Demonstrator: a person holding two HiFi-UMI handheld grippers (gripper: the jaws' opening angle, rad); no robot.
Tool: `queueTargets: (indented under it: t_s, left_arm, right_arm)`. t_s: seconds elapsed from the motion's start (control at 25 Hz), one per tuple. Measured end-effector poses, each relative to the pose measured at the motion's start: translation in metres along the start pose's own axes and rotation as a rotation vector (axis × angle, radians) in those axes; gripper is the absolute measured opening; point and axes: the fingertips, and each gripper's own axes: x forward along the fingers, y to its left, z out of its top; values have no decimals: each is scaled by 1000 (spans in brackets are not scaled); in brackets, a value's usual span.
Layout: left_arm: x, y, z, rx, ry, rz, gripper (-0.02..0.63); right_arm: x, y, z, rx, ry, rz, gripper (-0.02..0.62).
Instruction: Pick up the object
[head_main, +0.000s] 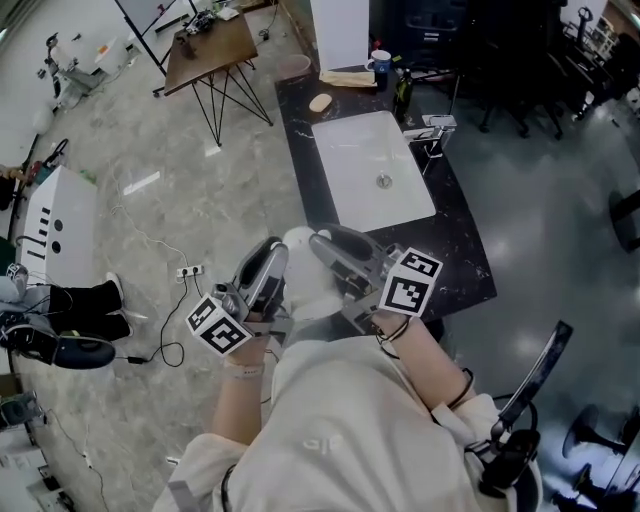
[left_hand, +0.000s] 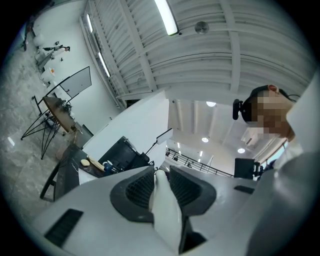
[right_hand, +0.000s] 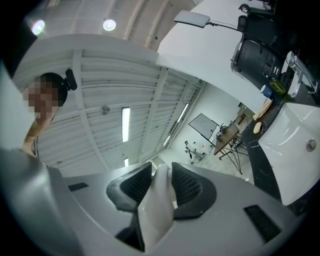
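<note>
Left gripper (head_main: 272, 260) and right gripper (head_main: 328, 248) both clenched the white object (head_main: 300, 280), held aloft. Pickup looked done; next, steady carrying.

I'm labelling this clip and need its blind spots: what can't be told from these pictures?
- White object: in the head view it is mostly covered by the left claw and right claw, both shut on it. Both gripper views show only a pinched strip.
- Small things behind the sink: head view, too small to name.
- What lies under the object: head view, hidden by the person's body.
</note>
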Motion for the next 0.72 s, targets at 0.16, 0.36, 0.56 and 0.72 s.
queueTargets:
  t_s: [0.16, 0.36, 0.56, 0.72]
  left_arm:
    - [3, 2, -1, -6, 11, 3, 98]
    - [4, 3, -5, -14, 18, 6, 98]
    - [8, 1, -3, -8, 21, -1, 98]
    - [11, -2, -5, -5, 27, -11, 98]
  right_arm:
    - [-1, -4, 0, 7, -6, -6, 135]
    - [-4, -7, -1, 14, -8, -8, 135]
    - [-5, -7, 4, 9, -20, -6, 135]
    - [-10, -6, 5, -7, -28, -16, 135]
